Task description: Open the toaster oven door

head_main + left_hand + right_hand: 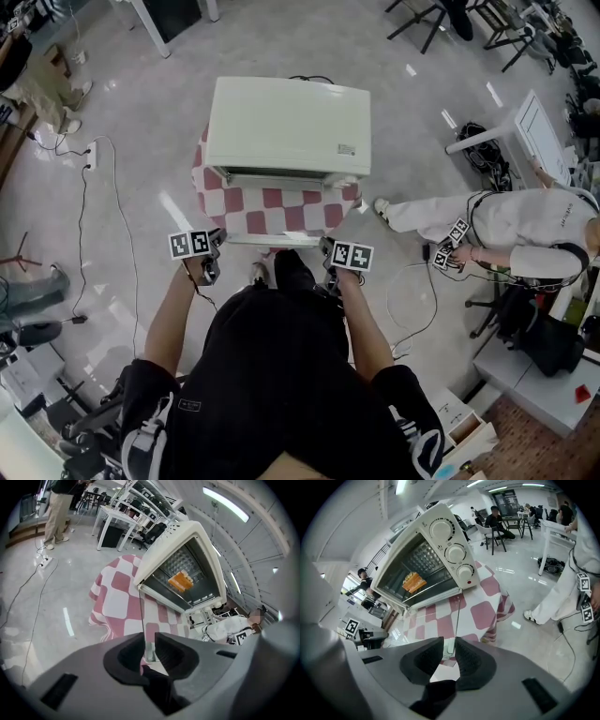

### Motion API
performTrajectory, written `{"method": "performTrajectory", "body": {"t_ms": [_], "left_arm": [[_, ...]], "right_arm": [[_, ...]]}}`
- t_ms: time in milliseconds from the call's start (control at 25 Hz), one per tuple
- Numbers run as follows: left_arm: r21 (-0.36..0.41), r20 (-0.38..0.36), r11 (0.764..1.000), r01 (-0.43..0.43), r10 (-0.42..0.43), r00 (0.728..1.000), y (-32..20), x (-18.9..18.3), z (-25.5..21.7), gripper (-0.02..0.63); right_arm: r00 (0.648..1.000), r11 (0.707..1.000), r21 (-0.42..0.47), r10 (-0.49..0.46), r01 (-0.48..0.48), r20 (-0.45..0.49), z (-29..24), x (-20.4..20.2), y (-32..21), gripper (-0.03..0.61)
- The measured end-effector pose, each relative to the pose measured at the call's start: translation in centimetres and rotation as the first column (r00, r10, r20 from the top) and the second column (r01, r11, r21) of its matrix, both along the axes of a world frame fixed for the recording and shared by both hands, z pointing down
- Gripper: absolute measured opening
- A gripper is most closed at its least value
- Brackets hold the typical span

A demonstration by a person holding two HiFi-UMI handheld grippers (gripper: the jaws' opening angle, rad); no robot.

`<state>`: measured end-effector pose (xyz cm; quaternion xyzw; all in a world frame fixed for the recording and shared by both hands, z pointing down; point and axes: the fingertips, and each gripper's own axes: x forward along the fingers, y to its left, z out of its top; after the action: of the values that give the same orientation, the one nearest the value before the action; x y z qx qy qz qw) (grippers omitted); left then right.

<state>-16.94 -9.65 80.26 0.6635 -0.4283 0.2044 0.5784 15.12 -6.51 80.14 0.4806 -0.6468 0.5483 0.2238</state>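
Toaster oven (pixel 287 127) of cream metal on a red-and-white checked tablecloth (pixel 201 176), glass door (pixel 281 220) lowered flat. Left gripper (pixel 149 645) and right gripper (pixel 449 645) each pinch the door's pale bar handle (pixel 277 240).

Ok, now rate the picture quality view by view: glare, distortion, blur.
Head view: sharp, with streaks of lamp glare on the glossy floor. Left gripper view: heavy fisheye bend and black corners; the toaster oven bows, the near fingers look soft. Right gripper view: same fisheye and black corners, evenly lit, lamp sheen on the floor.
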Motion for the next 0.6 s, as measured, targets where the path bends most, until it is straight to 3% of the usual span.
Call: {"method": "performTrajectory", "body": {"t_ms": [240, 480, 600], "left_arm": [[-0.059, 0.038, 0.998, 0.005, -0.003, 0.999, 0.8, -0.1, 2.7, 0.084], [-0.057, 0.095, 0.998, -0.008, 0.013, 0.995, 1.2, 0.1, 4.6, 0.096], [-0.031, 0.162, 0.997, -0.067, 0.071, 0.984, 1.3, 0.2, 5.0, 0.094]], "right_arm": [[0.996, 0.994, -0.079, -0.079, 0.075, -0.043, 2.9, -0.4, 0.6, 0.091], [0.987, 0.987, -0.117, -0.125, 0.114, -0.096, 5.0, -0.5, 1.1, 0.089], [0.978, 0.983, -0.120, -0.156, 0.140, -0.135, 5.4, -0.6, 1.1, 0.089]]}}
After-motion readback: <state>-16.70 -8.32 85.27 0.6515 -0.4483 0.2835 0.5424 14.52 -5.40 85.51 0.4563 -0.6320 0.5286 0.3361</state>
